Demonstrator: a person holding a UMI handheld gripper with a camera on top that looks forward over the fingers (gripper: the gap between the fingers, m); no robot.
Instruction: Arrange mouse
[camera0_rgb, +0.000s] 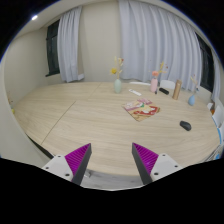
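A small dark mouse (185, 125) lies on the light wooden table (90, 115), far ahead and to the right of the fingers. My gripper (111, 160) hovers over the table's near edge. It is open, its two purple pads wide apart, and nothing is between them.
A book or magazine (143, 110) lies flat in the middle of the table, left of the mouse. At the far side stand a vase with flowers (118, 82), bottles (177, 89) and a pink item (156, 83). White curtains hang behind.
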